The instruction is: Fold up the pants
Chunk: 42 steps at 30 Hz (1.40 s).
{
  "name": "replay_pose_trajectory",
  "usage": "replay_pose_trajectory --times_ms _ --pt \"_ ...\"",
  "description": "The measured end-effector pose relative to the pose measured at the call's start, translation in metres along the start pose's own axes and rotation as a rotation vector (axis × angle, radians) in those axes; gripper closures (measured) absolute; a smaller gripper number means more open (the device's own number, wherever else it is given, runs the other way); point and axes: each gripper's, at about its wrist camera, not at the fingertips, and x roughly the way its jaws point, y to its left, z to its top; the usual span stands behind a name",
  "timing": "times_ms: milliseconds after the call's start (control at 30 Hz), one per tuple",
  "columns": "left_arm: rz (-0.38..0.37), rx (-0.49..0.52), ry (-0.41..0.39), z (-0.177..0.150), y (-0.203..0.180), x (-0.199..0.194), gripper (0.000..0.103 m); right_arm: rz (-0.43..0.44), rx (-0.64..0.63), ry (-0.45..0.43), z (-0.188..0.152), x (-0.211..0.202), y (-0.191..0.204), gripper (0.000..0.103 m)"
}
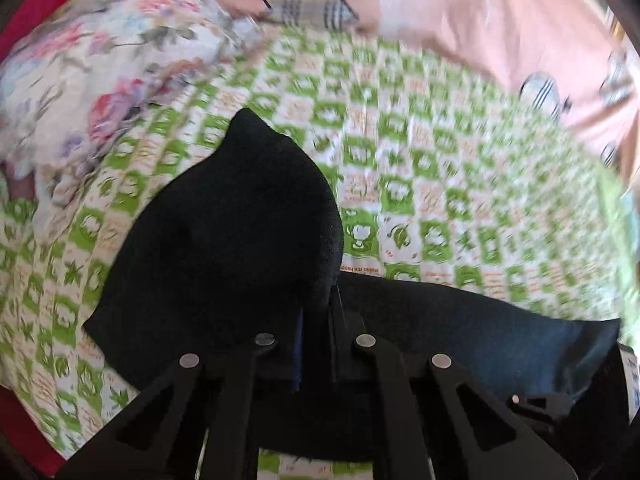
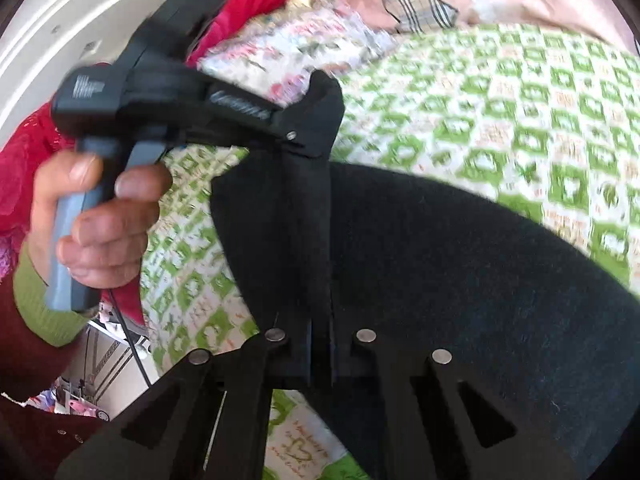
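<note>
The black pants [image 1: 224, 232] hang over a bed with a green-and-white checked sheet [image 1: 440, 168]. My left gripper [image 1: 316, 320] is shut on an edge of the pants, and the cloth bunches up in front of its fingers. In the right wrist view my right gripper [image 2: 320, 308] is shut on another edge of the pants [image 2: 460, 280], which spread to the right. The left gripper [image 2: 308, 136] shows there too, held in a hand [image 2: 96, 220], clamped on the same cloth just beyond my right fingers. The views are blurred.
A floral quilt [image 1: 100, 80] lies bunched at the left of the bed. A pink cover with plaid patches [image 1: 460, 12] lies at the back. Red cloth [image 2: 248, 4] and a white door [image 2: 60, 12] are at the far left.
</note>
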Motion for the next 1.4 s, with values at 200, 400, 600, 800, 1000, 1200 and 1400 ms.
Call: replay_pose_trajectory --times_ms 200,400,600,800,1000,1200,1400 --pt "-0.143 -0.134 -0.067 -0.039 0.047 -0.029 0.096 -0.048 -0.142 0.011 0.005 -0.011 0.028 0.096" --pt "-0.225 -0.205 -0.080 -0.070 0.079 -0.025 0.096 -0.074 -0.159 0.073 -0.003 0.003 0.032 0.096" --pt "-0.263 -0.297 -0.068 -0.085 0.111 -0.008 0.095 -0.107 -0.176 0.120 -0.007 0.015 0.041 0.088" --pt "-0.241 -0.332 -0.095 -0.089 0.131 -0.010 0.093 -0.098 -0.159 0.115 -0.005 0.012 0.044 0.068" --pt "-0.149 -0.329 -0.135 -0.093 0.143 -0.023 0.088 -0.074 -0.126 0.067 0.002 0.002 0.046 0.059" --pt "-0.088 -0.346 -0.141 -0.094 0.157 -0.032 0.053 -0.101 -0.056 0.026 0.017 -0.003 0.026 0.059" --pt "-0.076 -0.384 -0.123 -0.099 0.172 -0.031 0.044 -0.145 0.010 -0.005 0.030 -0.009 0.000 0.059"
